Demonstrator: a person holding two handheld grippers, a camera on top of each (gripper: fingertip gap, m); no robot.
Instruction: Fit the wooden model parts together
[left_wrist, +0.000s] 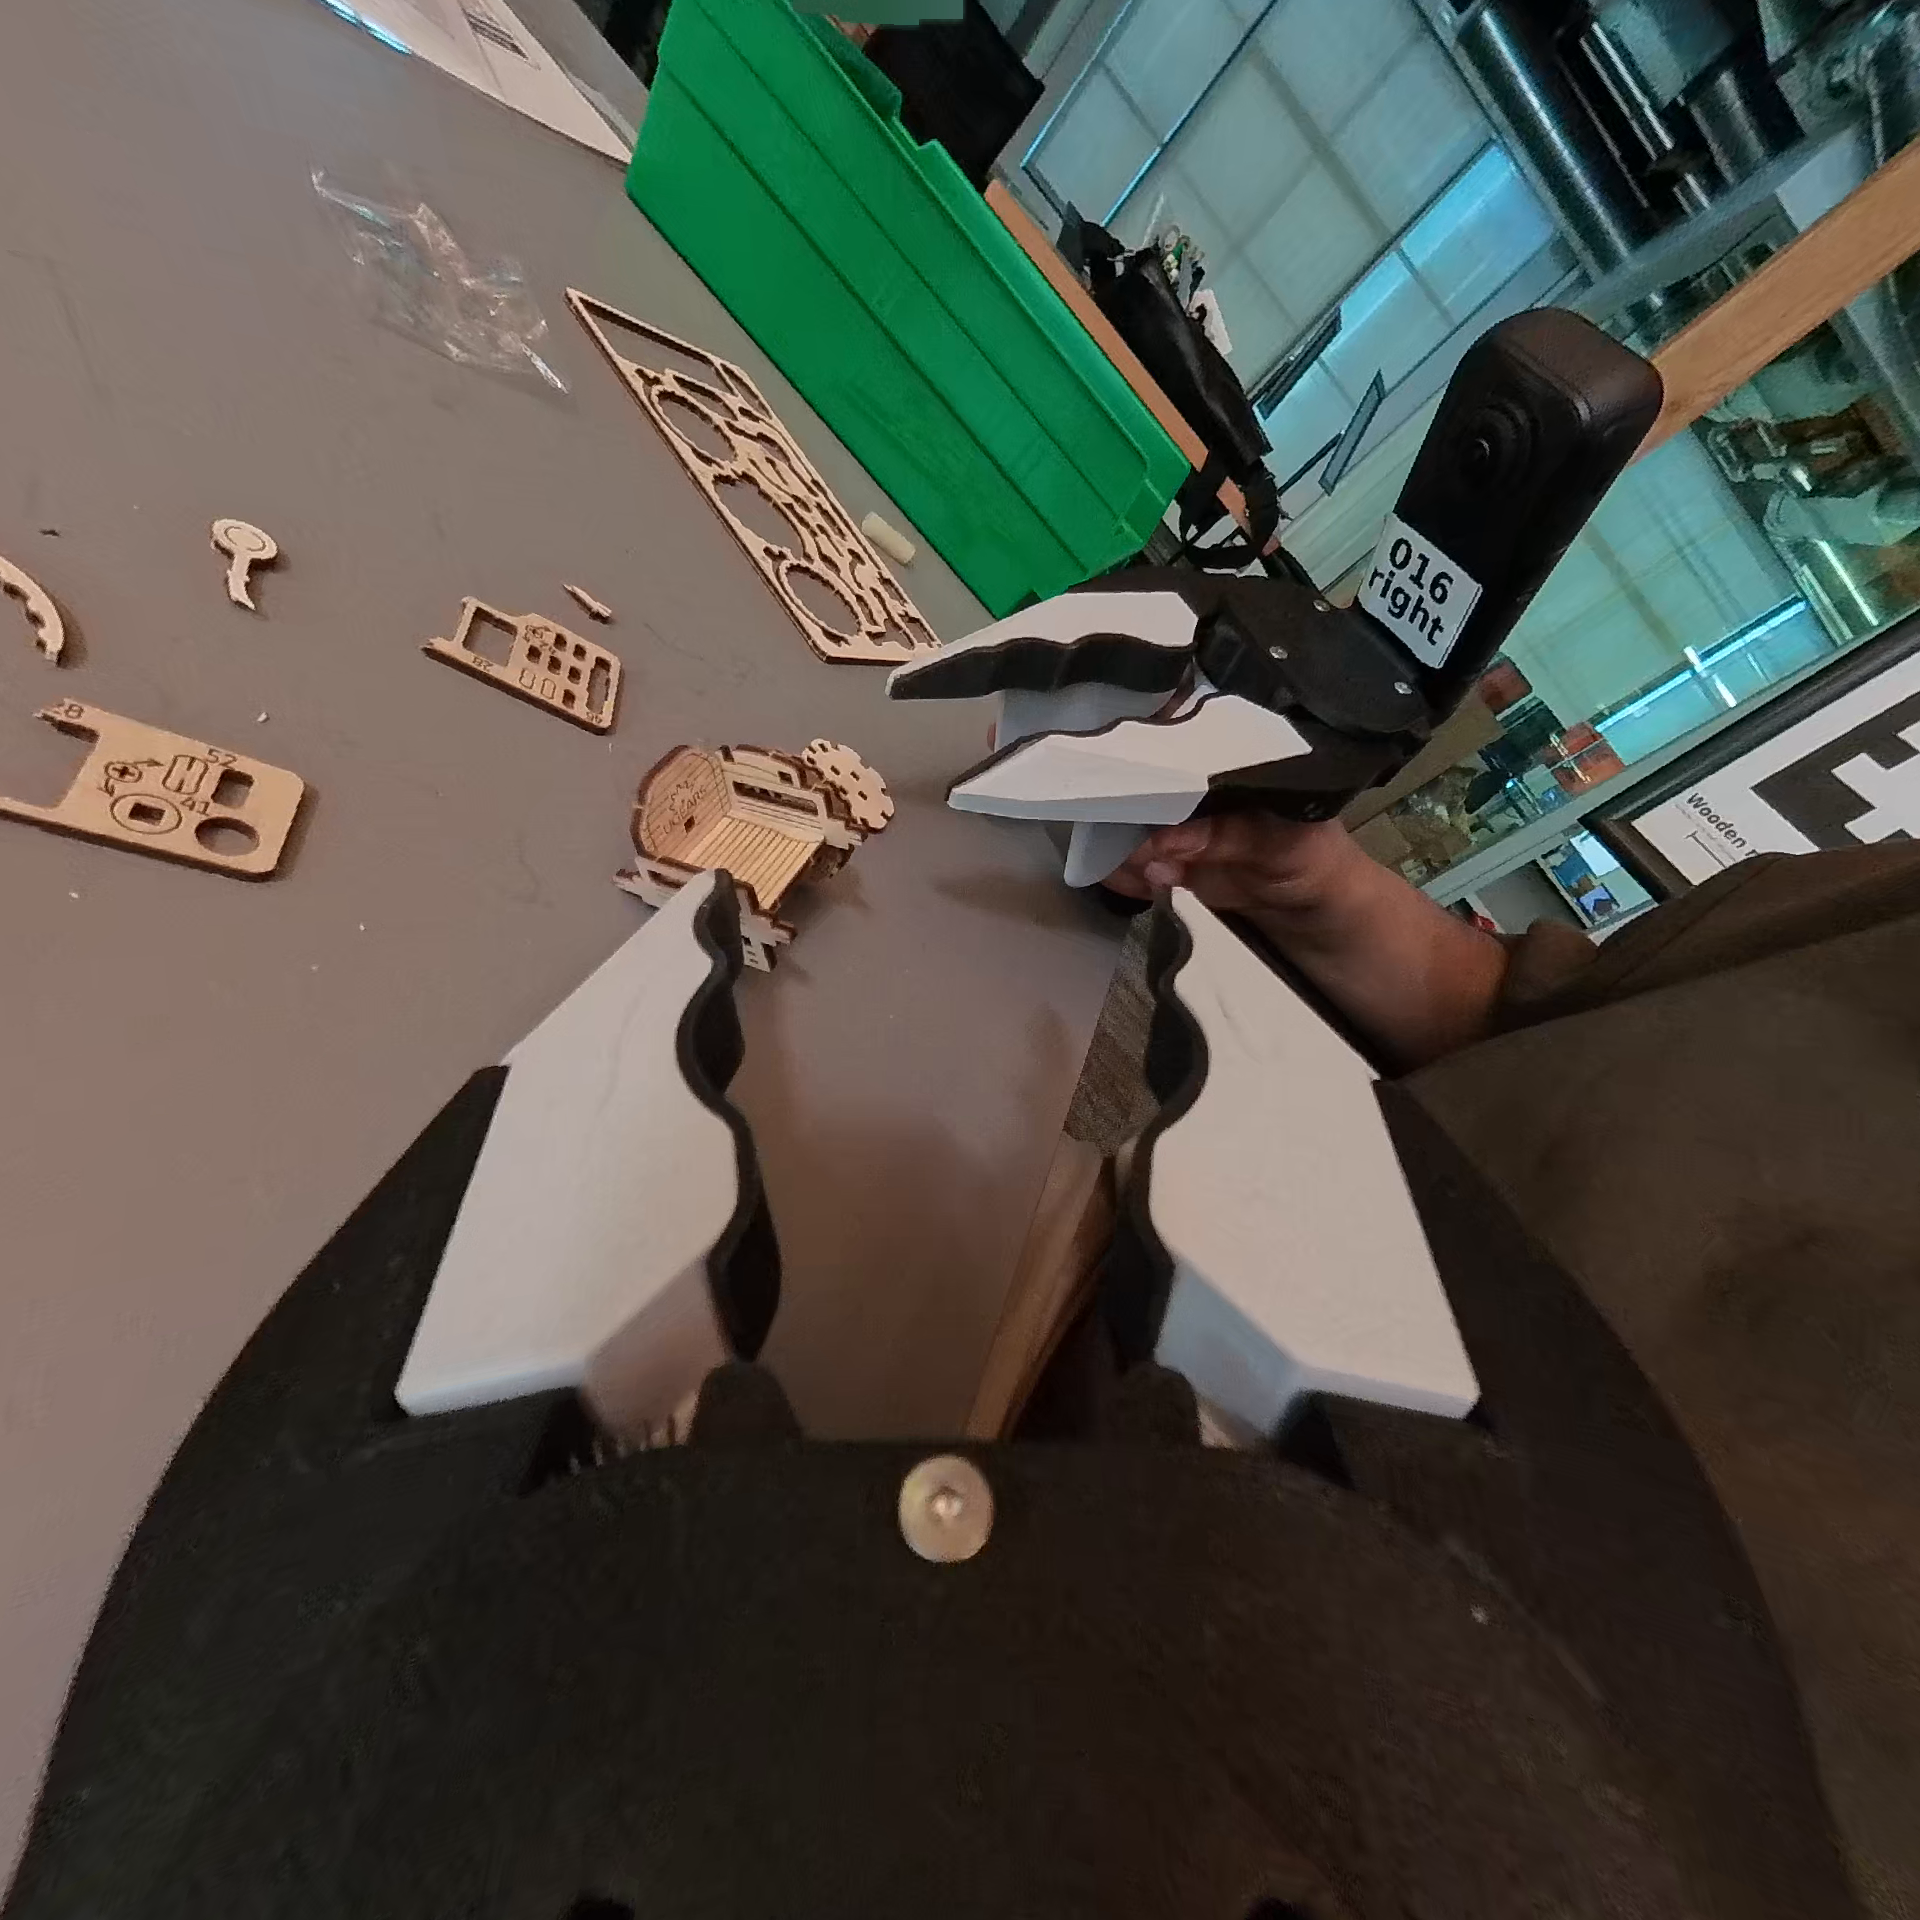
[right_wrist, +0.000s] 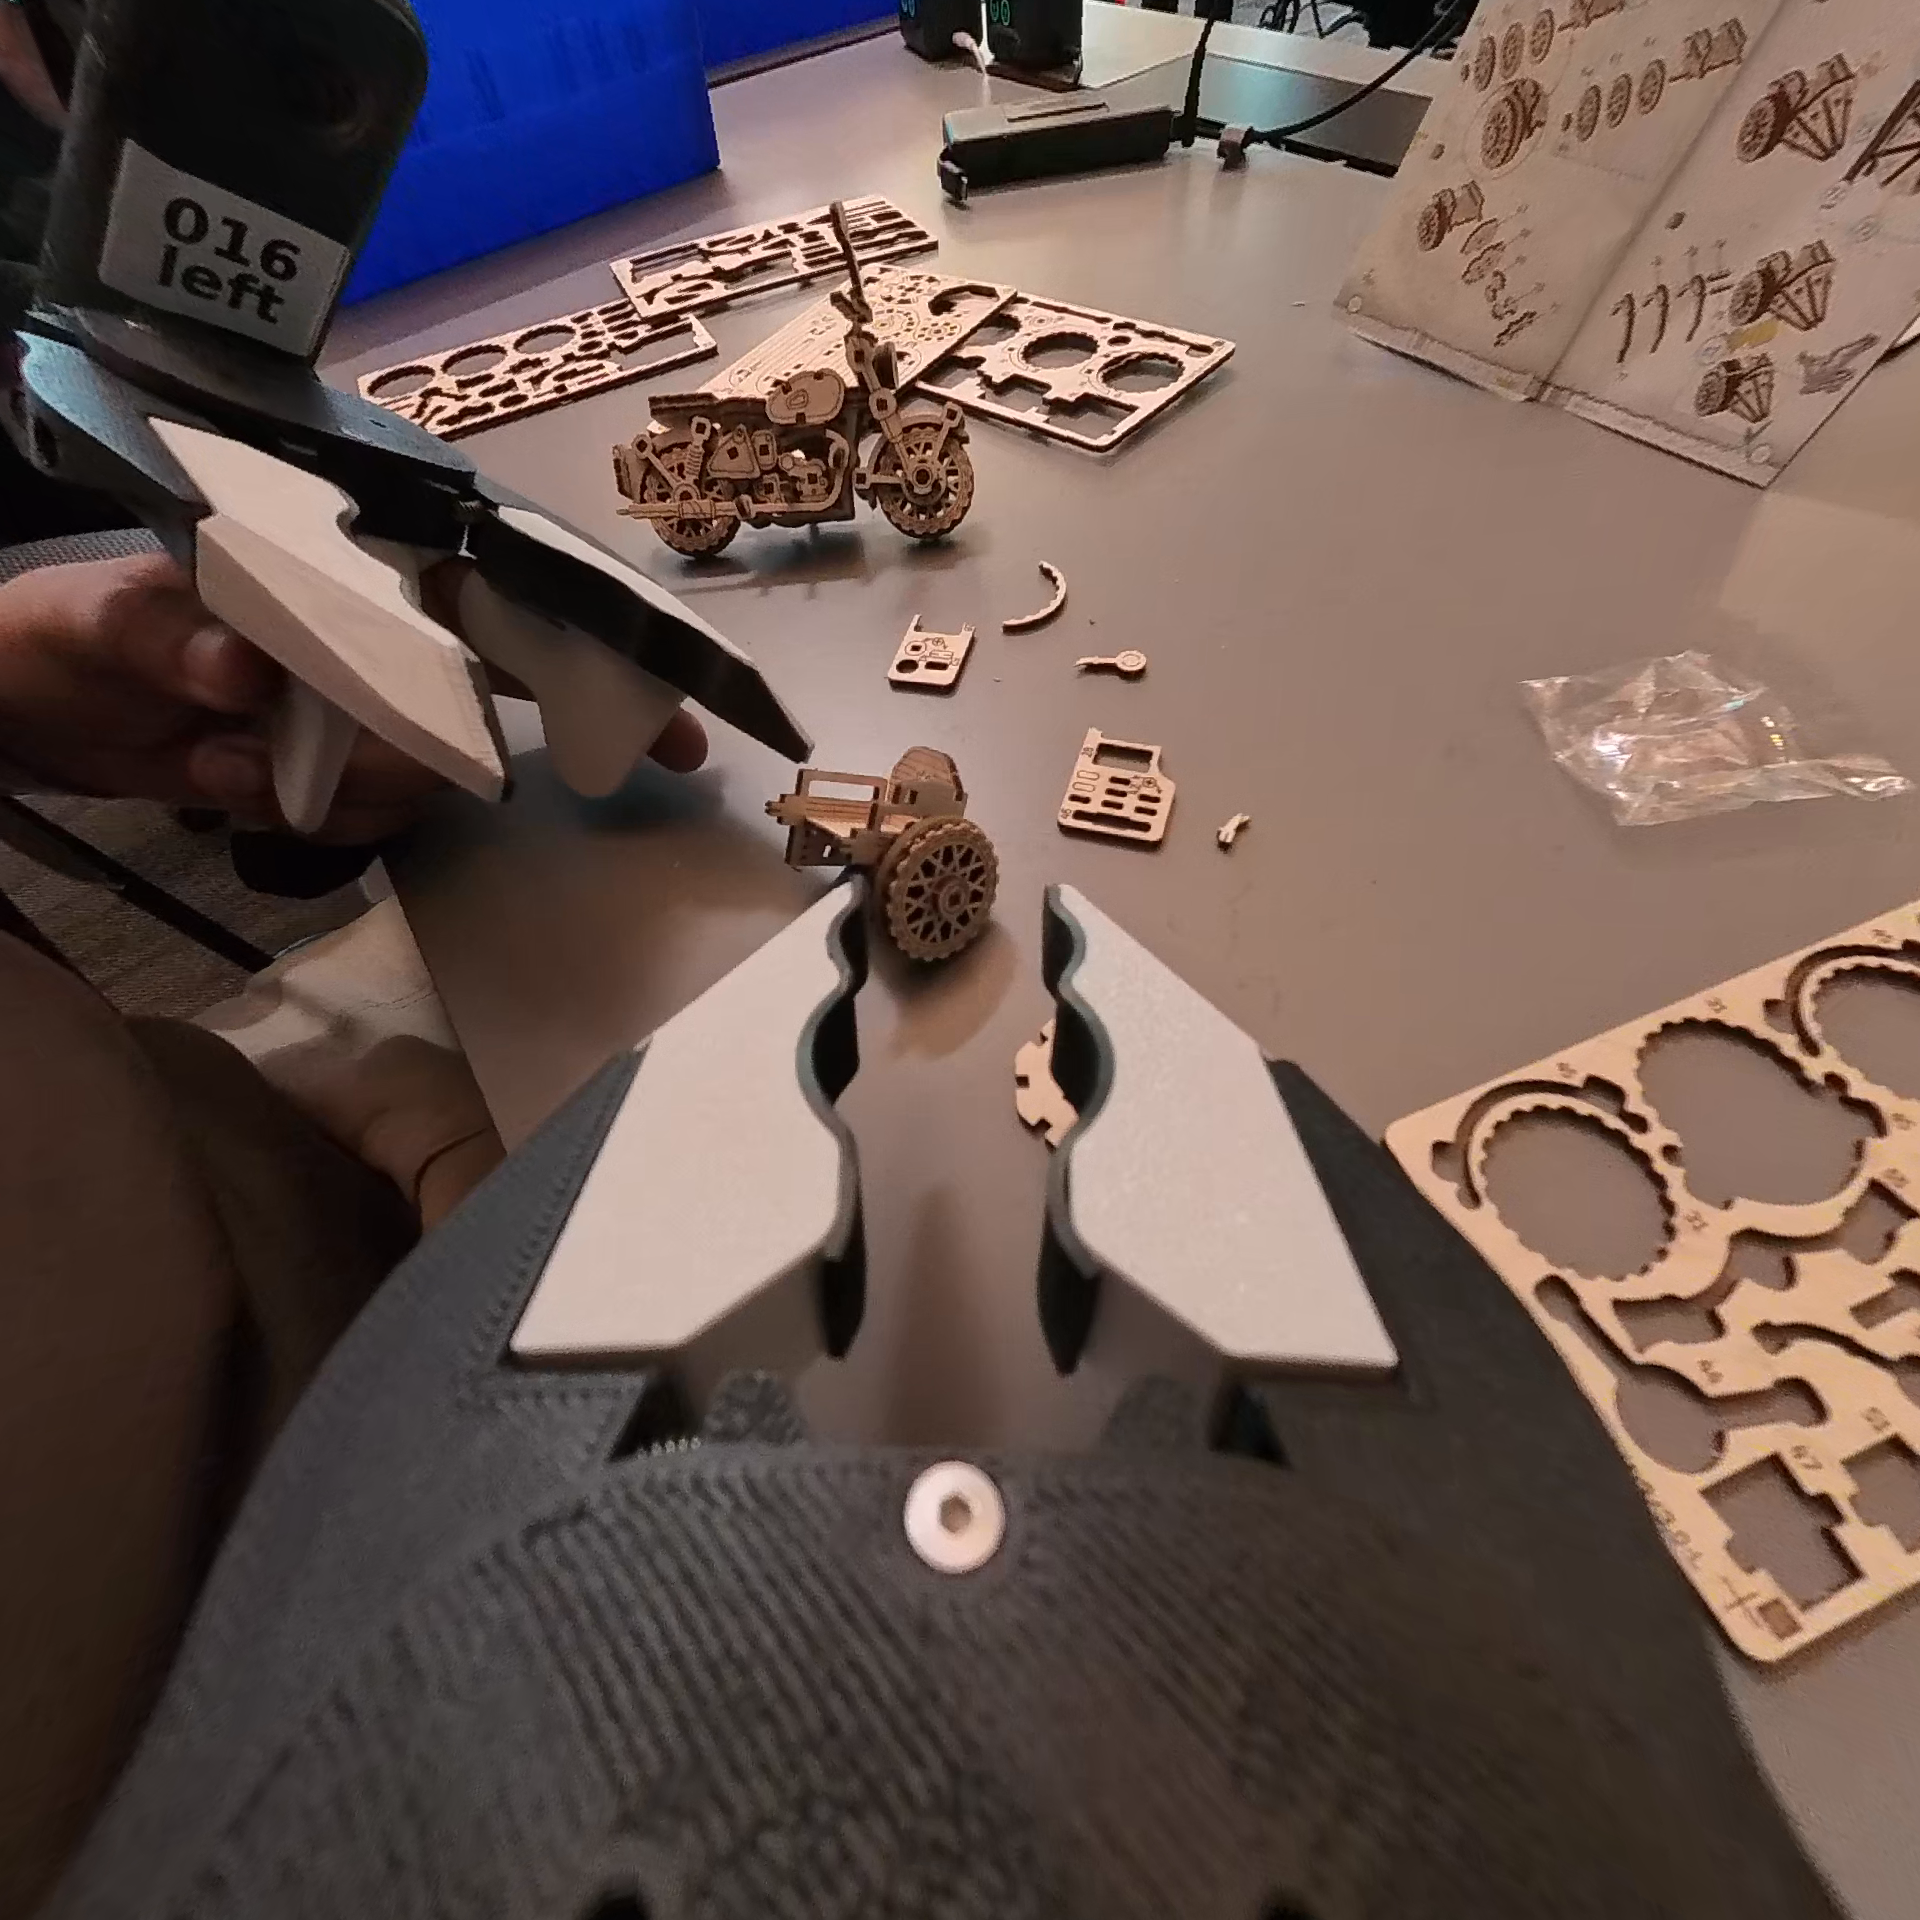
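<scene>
The small wooden sidecar (right_wrist: 888, 842), a slatted seat with one spoked wheel, is sitting on the grey bench (right_wrist: 1351, 644) near its front edge, just ahead of both tools and touched by neither as far as the views are showing. The right tool (right_wrist: 951, 904) is hovering just short of the wheel with its fingers apart and nothing between them; the left tool (left_wrist: 940, 904) is also standing wide apart and empty, its tip pointing down at the seat end from the other side. Farther back the finished wooden motorcycle (right_wrist: 795, 457) is standing upright, well apart from the sidecar, with punched-out sheets (right_wrist: 1039, 343) lying behind it. Loose flat pieces (right_wrist: 1117, 795) are lying scattered between the two, and a gear-edged piece (right_wrist: 1039, 1086) is lying under the right tool's fingers. Judging from here, the risk is in the grip: the sidecar is light and is resting on one wheel, so a tool closing off-centre could roll or tip it away, and squeezing across the thin slats could snap them. A careless sweep could also be knocking the loose pieces off the bench edge.
</scene>
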